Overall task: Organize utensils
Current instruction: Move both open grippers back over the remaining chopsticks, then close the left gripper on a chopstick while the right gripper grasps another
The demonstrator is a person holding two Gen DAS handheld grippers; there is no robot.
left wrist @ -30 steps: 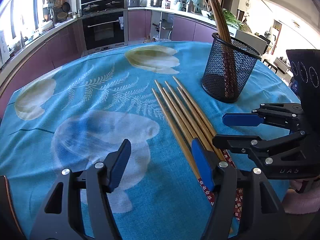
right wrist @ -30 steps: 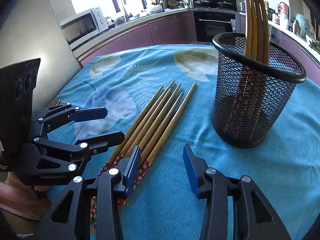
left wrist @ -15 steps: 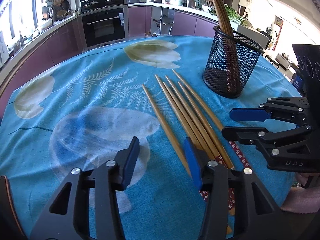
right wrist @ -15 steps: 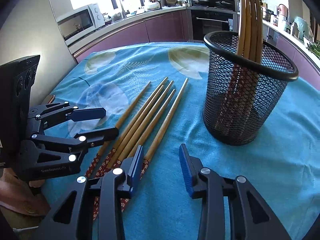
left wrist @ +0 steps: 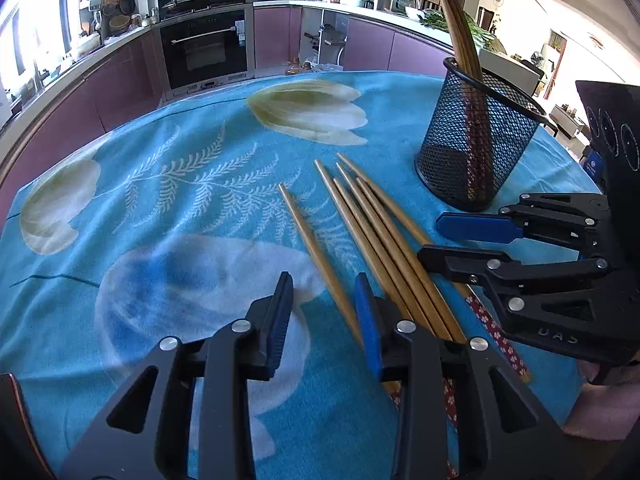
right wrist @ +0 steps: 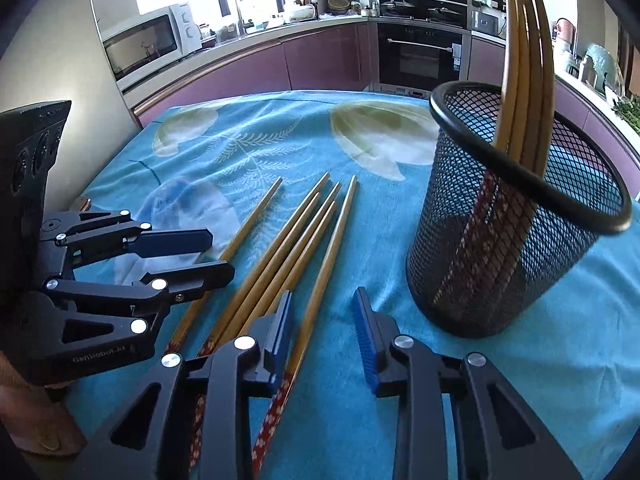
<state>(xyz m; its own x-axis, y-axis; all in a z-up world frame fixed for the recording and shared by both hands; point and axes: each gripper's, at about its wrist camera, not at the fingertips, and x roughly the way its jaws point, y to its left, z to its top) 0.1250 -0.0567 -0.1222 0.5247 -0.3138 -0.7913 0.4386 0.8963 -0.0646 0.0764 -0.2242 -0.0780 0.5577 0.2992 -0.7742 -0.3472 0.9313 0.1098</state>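
Several wooden chopsticks with red flowered ends lie side by side on the blue cloth; one chopstick lies apart to their left. They also show in the right wrist view. A black mesh cup holds several upright chopsticks; the cup also shows in the left wrist view. My left gripper is open, low over the single chopstick. My right gripper is open over the rightmost chopstick's handle end, in front of the cup.
The table wears a blue flowered cloth. Its near edge runs just below both grippers. Purple kitchen cabinets and an oven stand behind the table. A microwave sits on the counter at the left.
The leftmost chopstick has slid away from the bundle to the left. My left gripper's jaws have narrowed and now straddle that chopstick. My right gripper has shifted slightly towards the cup.
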